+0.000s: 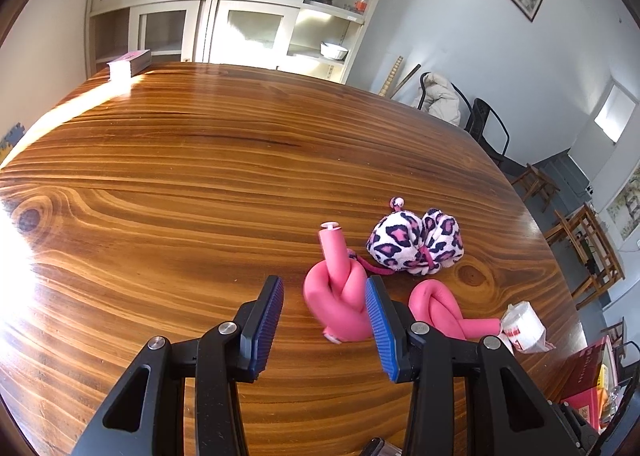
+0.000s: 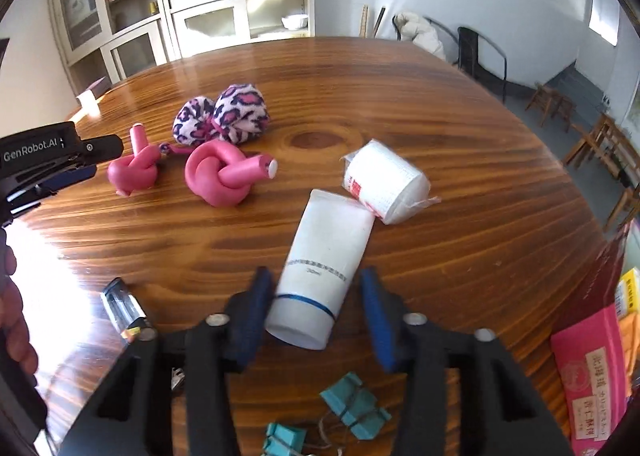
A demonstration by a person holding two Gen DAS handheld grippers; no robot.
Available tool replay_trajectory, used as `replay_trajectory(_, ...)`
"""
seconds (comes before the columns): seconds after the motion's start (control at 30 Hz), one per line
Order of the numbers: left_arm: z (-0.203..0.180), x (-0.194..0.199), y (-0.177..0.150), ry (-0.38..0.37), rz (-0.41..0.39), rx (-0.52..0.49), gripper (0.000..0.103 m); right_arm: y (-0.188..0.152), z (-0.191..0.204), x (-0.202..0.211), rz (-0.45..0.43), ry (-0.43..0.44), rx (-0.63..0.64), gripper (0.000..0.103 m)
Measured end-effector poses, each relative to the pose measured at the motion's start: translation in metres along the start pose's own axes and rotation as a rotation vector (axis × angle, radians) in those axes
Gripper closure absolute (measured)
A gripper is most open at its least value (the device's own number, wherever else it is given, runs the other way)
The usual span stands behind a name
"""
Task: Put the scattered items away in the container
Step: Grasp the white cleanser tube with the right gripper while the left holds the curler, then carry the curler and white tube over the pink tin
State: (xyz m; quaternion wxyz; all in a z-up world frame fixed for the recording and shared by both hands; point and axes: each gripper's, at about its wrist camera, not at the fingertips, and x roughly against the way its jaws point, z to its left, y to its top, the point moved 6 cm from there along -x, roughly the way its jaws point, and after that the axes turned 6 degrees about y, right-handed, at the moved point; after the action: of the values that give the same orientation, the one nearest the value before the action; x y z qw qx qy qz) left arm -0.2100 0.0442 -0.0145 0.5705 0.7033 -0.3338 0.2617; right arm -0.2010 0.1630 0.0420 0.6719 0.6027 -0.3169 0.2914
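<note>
Between the right tool's (image 2: 316, 308) blue pads lies a white tube (image 2: 324, 276), cap end nearest the camera. The left pad touches its side while a gap shows at the right pad, so the jaws are part-closed around it, not yet pinching; the tube appears to rest on the desk (image 2: 460, 176). Straddling it near the cap probably gives the firmest hold. Just beyond the tube's far end, touching it, sits a wrapped white roll (image 2: 384, 184). Nearer than the tool lie teal clips (image 2: 356, 404).

The left tool (image 1: 324, 320) hovers with its pads spread and holds nothing; a knotted pink foam curler (image 1: 340, 288) lies just ahead, beside its right pad, likely its next pick. Right of it lies a second curler (image 1: 440, 308), and farther off a leopard-print pouch (image 1: 416, 244). At the right edge a red box (image 2: 588, 372), possibly the container, is only partly visible.
</note>
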Motion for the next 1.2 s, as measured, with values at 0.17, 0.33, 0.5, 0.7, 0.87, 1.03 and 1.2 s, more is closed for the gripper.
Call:
replay_trajectory(0.17, -0.004, -0.007, -0.005, -0.008, 0.026, -0.01, 0.058, -0.01, -0.01, 0.006, -0.006, 0.036, -0.021, 0.066)
replay_trajectory(0.33, -0.01, -0.008, -0.01, -0.002, 0.026, -0.04, 0.058, -0.017, -0.017, 0.008, -0.021, 0.05, -0.047, 0.066)
replay_trajectory(0.5, -0.007, -0.013, -0.011, 0.003, 0.038, -0.033, 0.058, -0.015, -0.02, 0.013, -0.052, 0.067, -0.062, 0.066)
replay_trajectory(0.7, -0.009, -0.023, -0.015, -0.023, 0.063, -0.04, 0.047, -0.011, -0.021, 0.015, -0.053, 0.084, -0.075, 0.066)
replay_trajectory(0.87, -0.018, -0.027, -0.015, 0.026, 0.04, -0.095, 0.024, -0.011, -0.025, 0.015, -0.05, 0.096, -0.085, 0.066)
replay_trajectory(1.03, -0.015, -0.03, -0.011, 0.071, 0.02, -0.12, 0.044, -0.01, -0.024, 0.016, -0.06, 0.091, -0.075, 0.066)
replay_trajectory(1.2, -0.007, -0.027, -0.01, 0.076, 0.015, -0.109, 0.057, -0.009, -0.023, 0.023, -0.088, 0.073, -0.06, 0.066)
